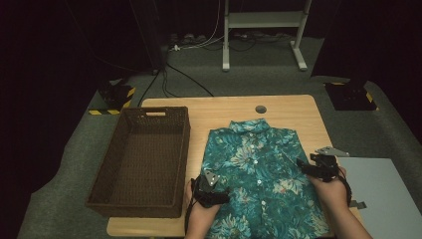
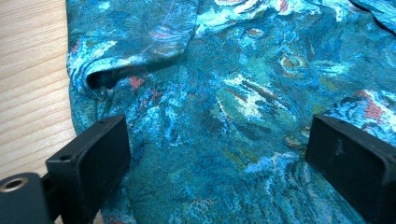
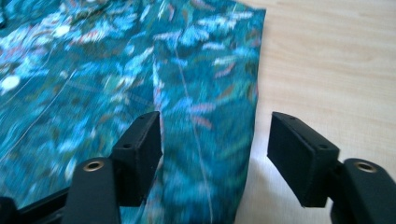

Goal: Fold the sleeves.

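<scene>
Jaws of both grippers stand wide apart. Left gripper [image 1: 211, 191] lies low over the left edge of the shirt [image 1: 259, 174], right gripper [image 1: 318, 167] straddles its right edge. This thin floral teal shirt lies flat on the wooden tabletop [image 1: 209, 112], near its front edge, beside a woven brown basket [image 1: 144, 164].

The shirt [image 1: 261, 174] lies on the table [image 1: 219, 107], right of the basket [image 1: 144, 162].

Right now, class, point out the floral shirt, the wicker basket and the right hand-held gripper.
floral shirt [image 1: 259, 174], high view, the buttoned front.
wicker basket [image 1: 102, 174], high view, its left wall.
right hand-held gripper [image 3: 212, 154], right gripper view, midway between its open jaws.
</scene>
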